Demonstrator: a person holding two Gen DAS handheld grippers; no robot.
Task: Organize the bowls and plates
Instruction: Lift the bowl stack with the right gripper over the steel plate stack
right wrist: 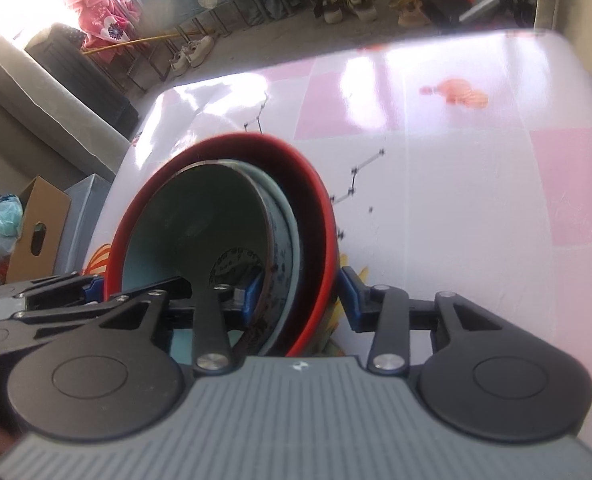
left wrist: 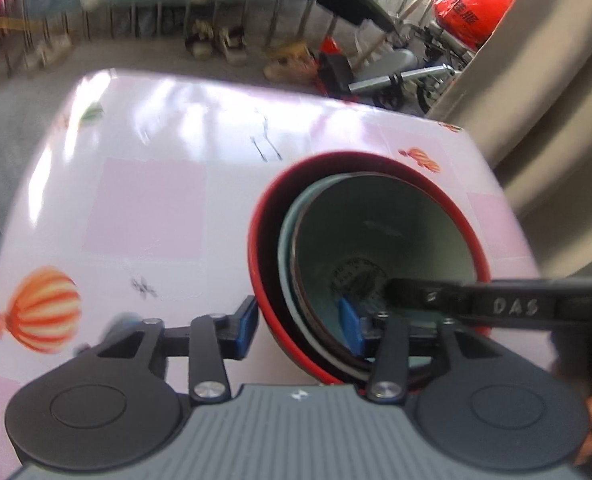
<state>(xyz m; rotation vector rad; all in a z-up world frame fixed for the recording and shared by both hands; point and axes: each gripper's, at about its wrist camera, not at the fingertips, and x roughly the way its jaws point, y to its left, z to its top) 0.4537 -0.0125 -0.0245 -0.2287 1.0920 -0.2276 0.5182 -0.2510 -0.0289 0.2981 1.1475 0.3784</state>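
Note:
A stack of nested bowls stands on the pink table: a red bowl outermost, a pale blue bowl inside it, and a teal-lined bowl innermost. My left gripper straddles the stack's left wall, one blue pad outside, the other inside. The right gripper's black finger reaches into the bowl from the right. In the right wrist view the red bowl and inner bowls sit between the jaws of my right gripper, one pad inside, one outside the right wall.
The table has a glossy pink checked cloth with balloon prints. Shoes and racks stand on the floor beyond the far edge. A cardboard box stands on the floor to the left. A wall corner rises at the right.

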